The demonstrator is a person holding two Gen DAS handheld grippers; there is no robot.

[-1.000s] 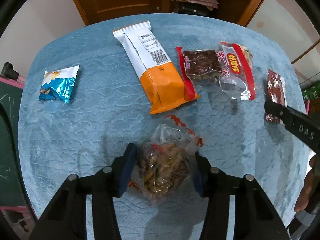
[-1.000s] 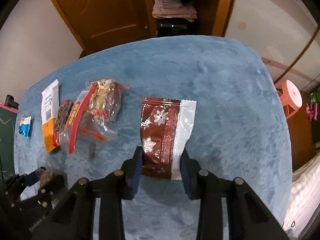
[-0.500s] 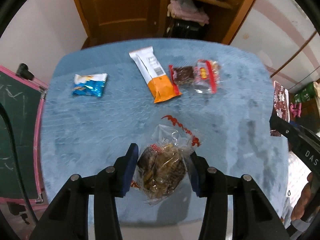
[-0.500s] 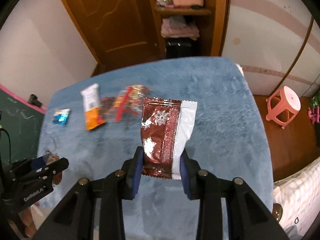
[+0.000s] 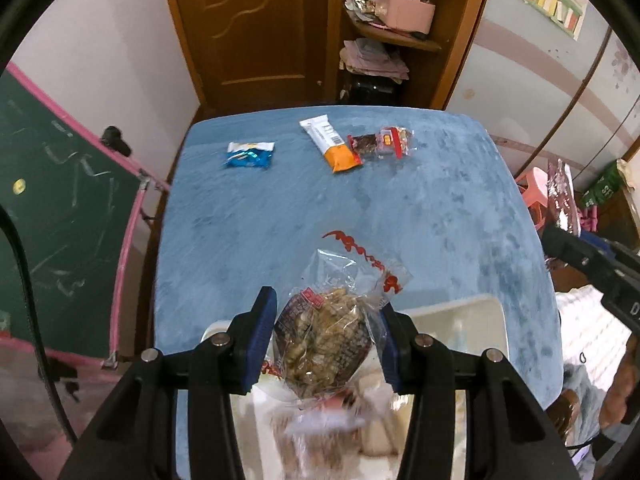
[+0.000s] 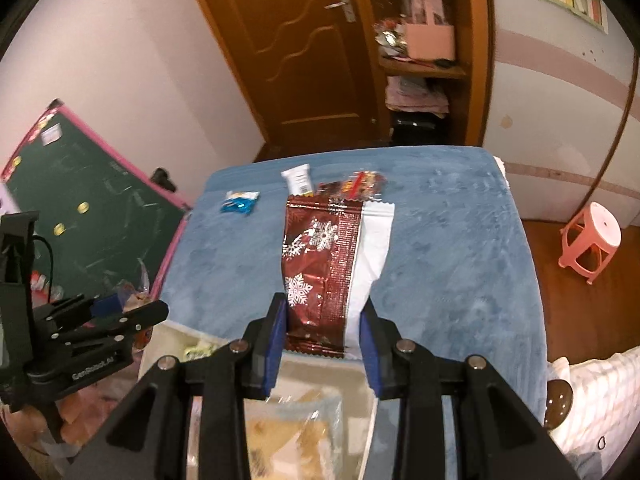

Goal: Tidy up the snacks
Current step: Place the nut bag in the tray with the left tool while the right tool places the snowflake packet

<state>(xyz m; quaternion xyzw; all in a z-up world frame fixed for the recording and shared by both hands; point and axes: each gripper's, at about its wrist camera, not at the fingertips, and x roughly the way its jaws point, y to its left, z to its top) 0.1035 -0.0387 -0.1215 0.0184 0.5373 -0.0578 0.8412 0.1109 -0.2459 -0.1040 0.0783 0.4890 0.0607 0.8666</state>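
My left gripper (image 5: 326, 340) is shut on a clear bag of brown snacks (image 5: 324, 340) and holds it in the air over a white tray (image 5: 472, 320) at the near edge of the blue table (image 5: 280, 220). My right gripper (image 6: 323, 336) is shut on a dark red snowflake packet (image 6: 320, 264), held above the same tray (image 6: 168, 340). On the far side of the table lie a blue packet (image 5: 250, 155), an orange and white bar (image 5: 332, 148) and a red-trimmed clear bag (image 5: 382, 142).
The tray holds several other snack packs (image 6: 292, 428). A green chalkboard (image 5: 48, 200) leans at the left of the table. A pink stool (image 6: 590, 240) stands on the floor to the right. A wooden door and shelf are behind the table.
Both grippers have lifted their snacks off the table and pulled back toward me. The white tray has come into view beneath them.
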